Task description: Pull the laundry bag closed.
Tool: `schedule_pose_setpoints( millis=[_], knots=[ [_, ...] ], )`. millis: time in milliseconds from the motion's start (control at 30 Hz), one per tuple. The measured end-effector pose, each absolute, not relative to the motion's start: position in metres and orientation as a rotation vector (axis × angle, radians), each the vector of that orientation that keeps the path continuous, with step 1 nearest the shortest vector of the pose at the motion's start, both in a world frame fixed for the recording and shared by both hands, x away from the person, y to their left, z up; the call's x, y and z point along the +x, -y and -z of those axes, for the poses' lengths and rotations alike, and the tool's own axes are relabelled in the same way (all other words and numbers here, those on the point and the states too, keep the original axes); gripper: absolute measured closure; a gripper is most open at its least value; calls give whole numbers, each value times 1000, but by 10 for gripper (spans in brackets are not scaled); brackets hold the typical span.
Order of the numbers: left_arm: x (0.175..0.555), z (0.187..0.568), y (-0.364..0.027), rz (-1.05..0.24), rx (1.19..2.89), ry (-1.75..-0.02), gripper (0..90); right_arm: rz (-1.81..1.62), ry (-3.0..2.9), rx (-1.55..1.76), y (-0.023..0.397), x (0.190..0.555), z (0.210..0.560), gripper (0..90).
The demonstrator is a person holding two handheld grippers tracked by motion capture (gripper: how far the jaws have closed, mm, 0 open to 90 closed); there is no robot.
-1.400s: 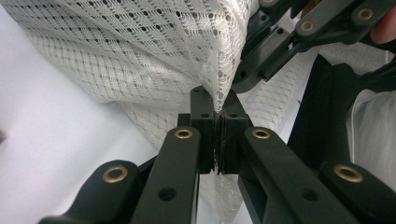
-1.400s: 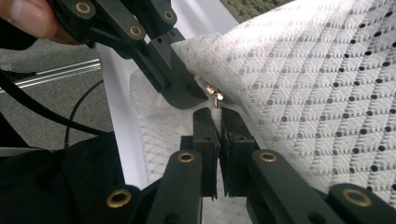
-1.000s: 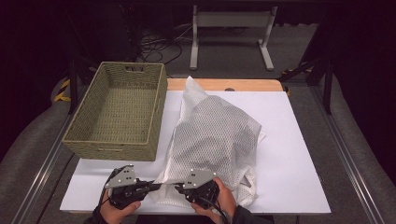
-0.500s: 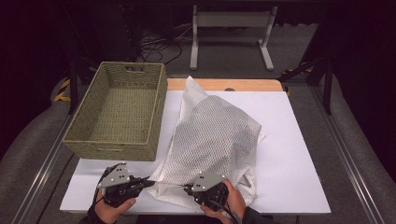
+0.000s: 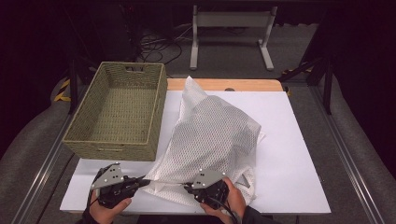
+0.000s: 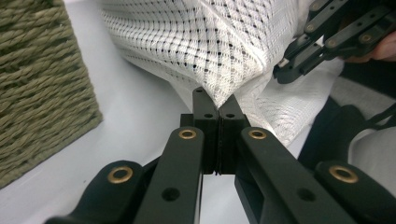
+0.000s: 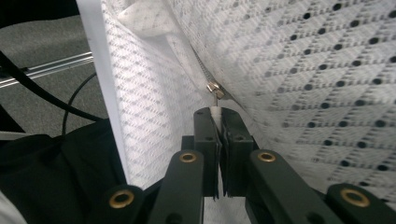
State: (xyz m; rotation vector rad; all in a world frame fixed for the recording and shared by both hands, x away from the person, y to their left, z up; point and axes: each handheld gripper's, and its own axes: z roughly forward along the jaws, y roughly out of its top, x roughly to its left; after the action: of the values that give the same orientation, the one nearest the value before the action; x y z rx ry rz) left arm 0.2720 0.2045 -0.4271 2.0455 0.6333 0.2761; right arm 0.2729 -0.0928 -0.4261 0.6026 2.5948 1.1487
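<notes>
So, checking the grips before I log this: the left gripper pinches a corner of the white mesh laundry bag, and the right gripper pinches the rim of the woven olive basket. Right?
Not quite. The right gripper pinches the zipper pull of the white mesh laundry bag, not the woven olive basket, as the right gripper view shows. The left gripper does pinch a bag corner.

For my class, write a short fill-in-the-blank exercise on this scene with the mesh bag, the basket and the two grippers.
1. The left gripper is shut on a corner of the white ____ bag.
2. The right gripper pinches the pull tab of the bag's ____.
3. The woven basket stands to the ____ of the bag in the high view.

Missing words: mesh; zipper; left
</notes>
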Motion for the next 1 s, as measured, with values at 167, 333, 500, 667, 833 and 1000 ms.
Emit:
schedule_pose_setpoints(
  millis=[167, 333, 500, 667, 833, 1000],
  knots=[
    [270, 431, -178, -226, 2090, -575, 416, -1135, -2603, 597, 90, 272, 424, 867],
    [285, 432, -158, -179, 2055, -644, 265, -1129, -2613, 585, 86, 270, 423, 866],
    [295, 430, -152, -166, 2029, -663, 706, -1101, -2602, 592, 86, 273, 425, 866],
    [292, 429, -152, -207, 2061, -638, 876, -1089, -2597, 637, 91, 280, 430, 868],
    [293, 424, -166, -232, 2018, -674, 881, -1079, -2586, 665, 92, 283, 431, 869],
    [297, 424, -183, -250, 2005, -705, 880, -1068, -2586, 680, 102, 283, 428, 869]
  ],
)
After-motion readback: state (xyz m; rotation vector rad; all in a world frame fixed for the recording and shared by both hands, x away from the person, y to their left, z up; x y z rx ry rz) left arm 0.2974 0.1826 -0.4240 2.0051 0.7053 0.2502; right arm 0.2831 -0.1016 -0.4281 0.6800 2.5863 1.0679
